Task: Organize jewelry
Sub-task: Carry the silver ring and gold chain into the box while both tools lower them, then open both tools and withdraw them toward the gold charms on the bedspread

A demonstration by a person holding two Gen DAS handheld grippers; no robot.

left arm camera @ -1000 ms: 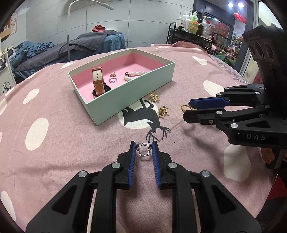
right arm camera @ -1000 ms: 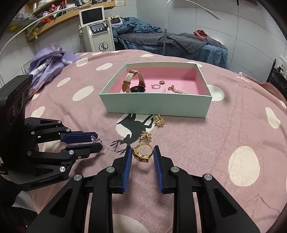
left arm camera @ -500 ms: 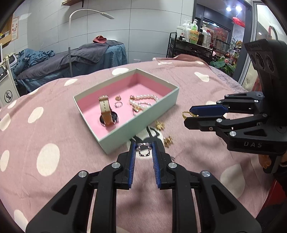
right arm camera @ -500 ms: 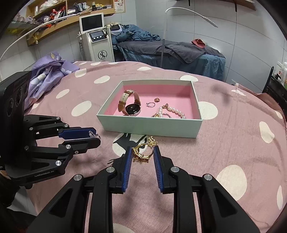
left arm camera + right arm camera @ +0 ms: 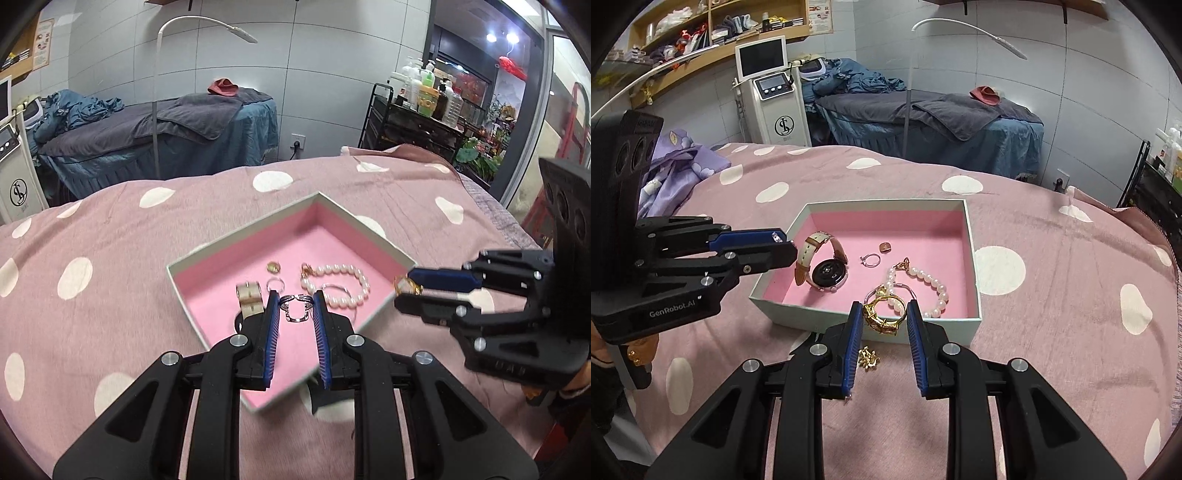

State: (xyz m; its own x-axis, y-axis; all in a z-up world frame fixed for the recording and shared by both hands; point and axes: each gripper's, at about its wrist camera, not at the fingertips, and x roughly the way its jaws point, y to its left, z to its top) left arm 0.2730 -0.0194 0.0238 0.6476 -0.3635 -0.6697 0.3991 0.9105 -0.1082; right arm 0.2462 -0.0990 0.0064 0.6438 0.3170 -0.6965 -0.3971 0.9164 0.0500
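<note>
Both my grippers have come up off the blanket and over the box since a second ago. My left gripper [image 5: 295, 314] is clamped narrow on the silver ring [image 5: 295, 309], which then hung low above the deer print and now hangs over the near corner of the pink-lined box [image 5: 362, 221]. My right gripper [image 5: 884, 314] pinches the gold bangle [image 5: 882, 314]; a second ago it was above the cloth beside the loose gold pieces, and now it sits at the box's front wall, over the pearl bracketed corner. In the left view that bangle [image 5: 406, 286] shows at the right gripper's [image 5: 406, 291] tips, just at the box's right rim.

Inside the box nothing has shifted: the brown-strap watch [image 5: 823, 266], a thin small ring [image 5: 870, 259], a tiny gold charm [image 5: 885, 246] and the pearl bracelet [image 5: 923, 280] lie on the pink floor. One gold earring [image 5: 868, 357] lies on the polka-dot blanket [image 5: 1052, 258] just outside the front wall, below my right fingers [image 5: 854, 339]
</note>
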